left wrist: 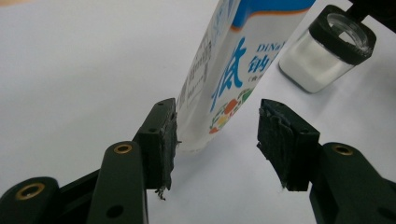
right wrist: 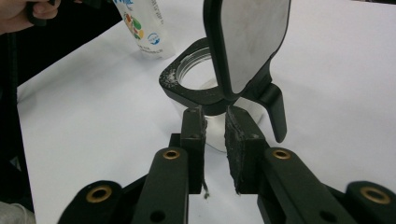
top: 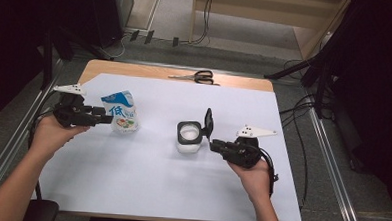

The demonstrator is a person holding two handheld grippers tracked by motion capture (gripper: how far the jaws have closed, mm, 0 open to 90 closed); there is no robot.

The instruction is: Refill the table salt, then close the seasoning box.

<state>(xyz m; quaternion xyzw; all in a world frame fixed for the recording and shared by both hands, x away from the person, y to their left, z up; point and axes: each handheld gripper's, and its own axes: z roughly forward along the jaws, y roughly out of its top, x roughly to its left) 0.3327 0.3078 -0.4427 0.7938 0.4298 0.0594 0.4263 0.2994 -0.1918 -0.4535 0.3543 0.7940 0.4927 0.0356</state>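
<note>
My left gripper (left wrist: 217, 140) stands apart around the salt bag (left wrist: 233, 70); at three o'clock, my right gripper (right wrist: 215, 126) sits narrow by the jar (right wrist: 196, 86).

This looks like a lab or test room, perhaps a recording setup: a wooden tabletop (top: 136, 68) covered with white paper (top: 181, 165), grey carpet floor (top: 332, 161), loose cables (top: 298, 120), dark stands (top: 316, 70) and metal rails (top: 12, 147) around it.
</note>
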